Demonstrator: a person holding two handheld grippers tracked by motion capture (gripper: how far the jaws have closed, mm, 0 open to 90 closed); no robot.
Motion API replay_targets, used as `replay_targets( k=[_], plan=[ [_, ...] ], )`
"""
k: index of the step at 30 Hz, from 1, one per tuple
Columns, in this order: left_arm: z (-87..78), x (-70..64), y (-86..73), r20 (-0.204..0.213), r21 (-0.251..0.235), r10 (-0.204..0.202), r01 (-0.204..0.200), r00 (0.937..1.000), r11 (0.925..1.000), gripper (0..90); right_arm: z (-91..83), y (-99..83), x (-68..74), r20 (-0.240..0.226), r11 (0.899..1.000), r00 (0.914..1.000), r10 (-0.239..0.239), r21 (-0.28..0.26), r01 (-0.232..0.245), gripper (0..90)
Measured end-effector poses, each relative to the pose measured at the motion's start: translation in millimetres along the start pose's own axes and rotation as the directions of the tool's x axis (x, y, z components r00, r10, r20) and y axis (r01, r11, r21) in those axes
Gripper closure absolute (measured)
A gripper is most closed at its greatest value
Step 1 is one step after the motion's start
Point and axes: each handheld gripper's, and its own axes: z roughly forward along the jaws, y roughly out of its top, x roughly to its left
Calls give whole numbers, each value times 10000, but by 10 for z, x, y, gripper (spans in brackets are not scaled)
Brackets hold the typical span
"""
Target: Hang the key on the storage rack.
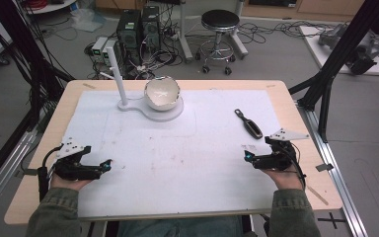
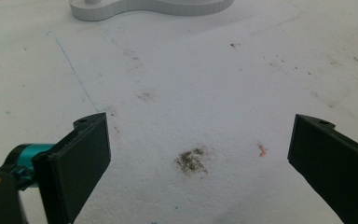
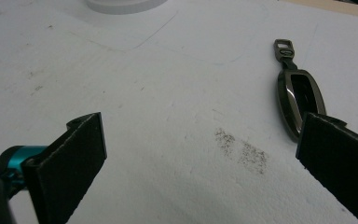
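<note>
At the bottom of the high view, the person's two sleeved forearms come in, each hand holding a gripper low over the white sheet (image 1: 177, 163) that covers the wooden table (image 1: 296, 108). The left gripper (image 1: 107, 163) sits at the lower left of that frame; in the left gripper view its jaws stand wide apart with nothing between them, only stained white sheet with a dark smudge (image 2: 192, 161) near the lower middle. The right gripper (image 1: 247, 155) sits at the lower right, jaws likewise spread wide and empty in the right gripper view.

Just above the right gripper in the high view, right of centre, lies a dark car key fob (image 1: 249, 124) flat on the sheet, its ring end pointing away from the person; in the right gripper view it lies at the right, partly behind the right-hand jaw, untouched.

Farther off, upper middle, a white stand (image 1: 153, 109) with an upright post (image 1: 119, 81) carries a shiny round bowl (image 1: 162, 93).
</note>
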Motion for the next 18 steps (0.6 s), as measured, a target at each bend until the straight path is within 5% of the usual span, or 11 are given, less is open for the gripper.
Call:
replay_targets(
  k=[18],
  plan=[
    [1,-1,4,13,-126,28,-28,10000,9999,62,259,321,-63,-14,9943,9991,-429,979,428,6]
  ],
)
